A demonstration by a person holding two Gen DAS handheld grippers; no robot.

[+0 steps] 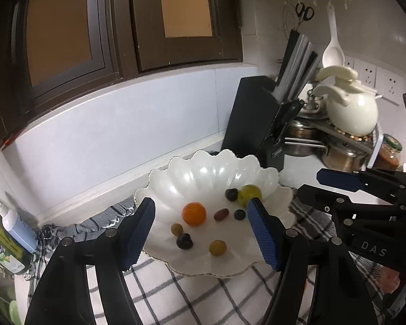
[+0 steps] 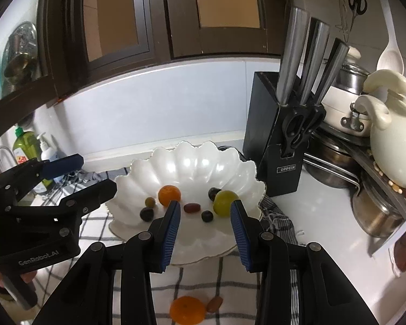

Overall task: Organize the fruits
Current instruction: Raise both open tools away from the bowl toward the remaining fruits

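A white scalloped bowl (image 1: 268, 178) (image 2: 138, 173) stands on a checked cloth. It holds an orange (image 1: 194, 214) (image 2: 169, 195), a large green fruit (image 1: 249, 195) (image 2: 226, 203), a reddish date (image 1: 221, 214) and several dark and green grapes. My left gripper (image 1: 201, 205) (image 2: 97, 173) hovers over the bowl's near side, open, with nothing between its pads. My right gripper (image 2: 205, 205) (image 1: 310, 182) hangs at the bowl's right front, its jaws apart and empty. A second orange (image 2: 187, 311) and a brown fruit (image 2: 214, 304) lie on the cloth below the right gripper.
A black knife block (image 2: 278, 140) stands right of the bowl. Behind it are stacked steel pots (image 2: 335, 168) and a cream teapot (image 2: 395, 146). Soap bottles (image 1: 12, 224) stand at the far left. The checked cloth (image 1: 203, 298) covers the near counter, and a tiled wall runs behind.
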